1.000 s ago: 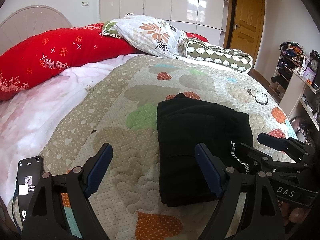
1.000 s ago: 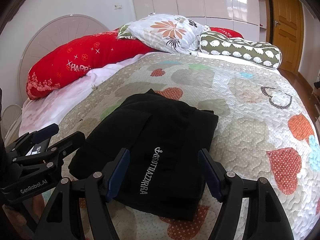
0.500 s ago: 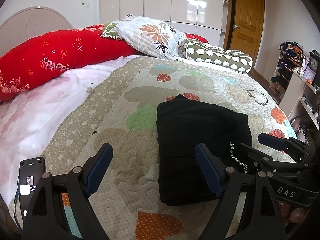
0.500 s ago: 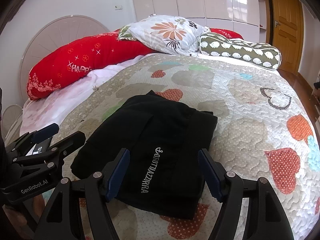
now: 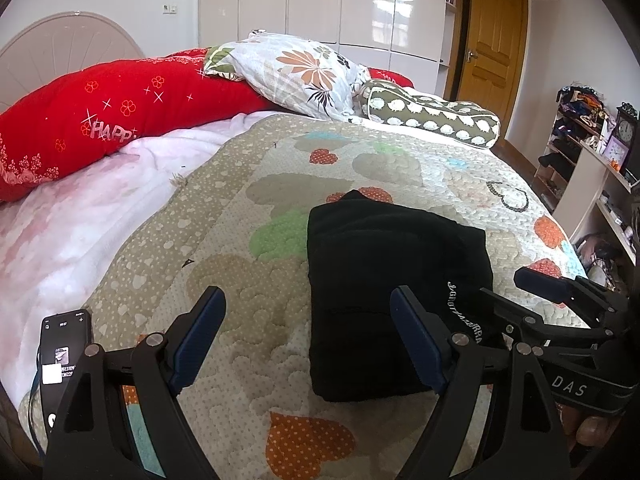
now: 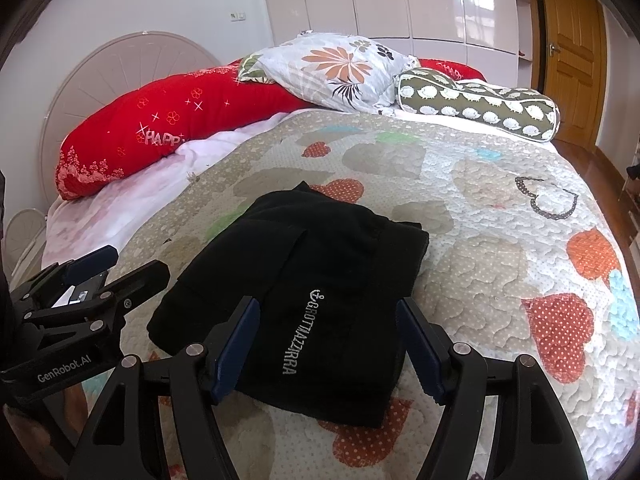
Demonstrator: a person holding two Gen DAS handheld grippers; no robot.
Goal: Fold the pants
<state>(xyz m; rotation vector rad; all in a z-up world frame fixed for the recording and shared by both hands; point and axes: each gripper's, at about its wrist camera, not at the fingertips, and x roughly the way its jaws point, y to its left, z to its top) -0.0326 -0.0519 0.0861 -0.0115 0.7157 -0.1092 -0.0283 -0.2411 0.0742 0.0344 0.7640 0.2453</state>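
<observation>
Your left hand-held gripper point(image 5: 308, 340) stands wide with nothing between its blue pads, low in the left wrist frame over bare quilt, its right finger just overlapping the near left edge of the pants point(image 5: 384, 292). Your right hand-held gripper point(image 6: 328, 340) is equally wide and empty, poised above the near end of the pants point(image 6: 304, 292), with the white lettering showing between its fingers.

Across the last second little has changed: both hand-held grippers have stayed spread and have eased back only slightly, so the pants sit a touch higher in each frame. The garment itself has not shifted; it lies as the same compact black rectangle at the centre of the heart-patterned quilt point(image 5: 256, 360) on the bed, edges squared, one small corner poking out at the far side.

You can take that to mean the folding is likely done, or nearly so, and you are letting go rather than reaching in.

Further out, the phone point(image 5: 64, 356) lies at the lower left, and the red pillow point(image 5: 120, 120) and floral pillow point(image 5: 296, 72) rest unmoved along the top.
</observation>
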